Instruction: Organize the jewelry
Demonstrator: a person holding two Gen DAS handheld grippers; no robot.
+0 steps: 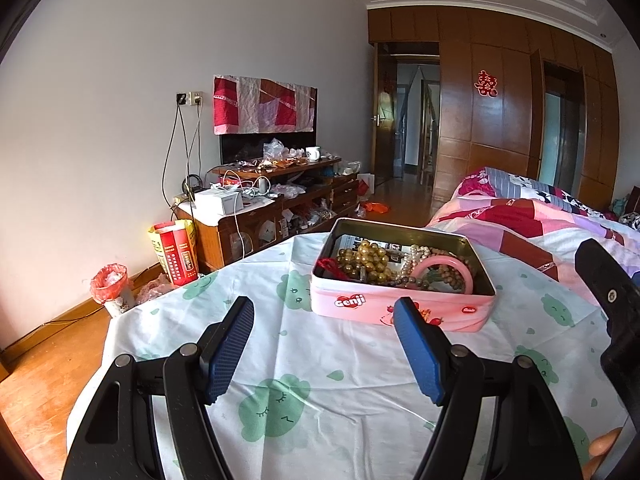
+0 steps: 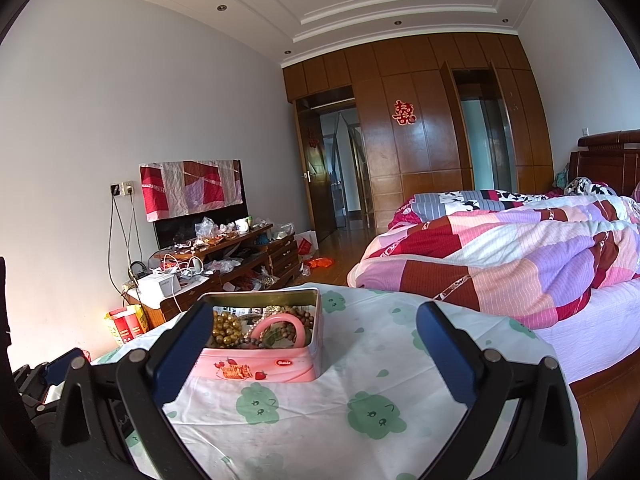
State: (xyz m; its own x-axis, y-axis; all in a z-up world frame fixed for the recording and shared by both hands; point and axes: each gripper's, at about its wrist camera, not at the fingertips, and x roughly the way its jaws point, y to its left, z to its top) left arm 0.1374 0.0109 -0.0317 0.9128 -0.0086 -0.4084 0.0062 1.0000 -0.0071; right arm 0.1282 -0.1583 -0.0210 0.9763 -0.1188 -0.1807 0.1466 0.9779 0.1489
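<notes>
A pink open tin box [image 1: 400, 308] stands on a table under a white cloth with green prints [image 1: 300, 360]. It holds yellow-green bead strands [image 1: 366, 264], a pearl strand [image 1: 416, 258], brown beads and a pink bangle [image 1: 444, 266]. My left gripper [image 1: 324, 344] is open and empty, just in front of the box. My right gripper [image 2: 316, 356] is open and empty, with the box [image 2: 264, 364] between and beyond its fingers. The bangle [image 2: 276, 326] and beads [image 2: 226, 330] show inside.
A cluttered wooden TV cabinet [image 1: 276, 196] stands along the left wall. A red-lined bin [image 1: 110, 286] and a red-yellow bag [image 1: 176, 252] sit on the floor beside the table. A bed with a patchwork quilt [image 2: 500, 256] lies right. The right gripper's body [image 1: 612, 308] shows at the right edge.
</notes>
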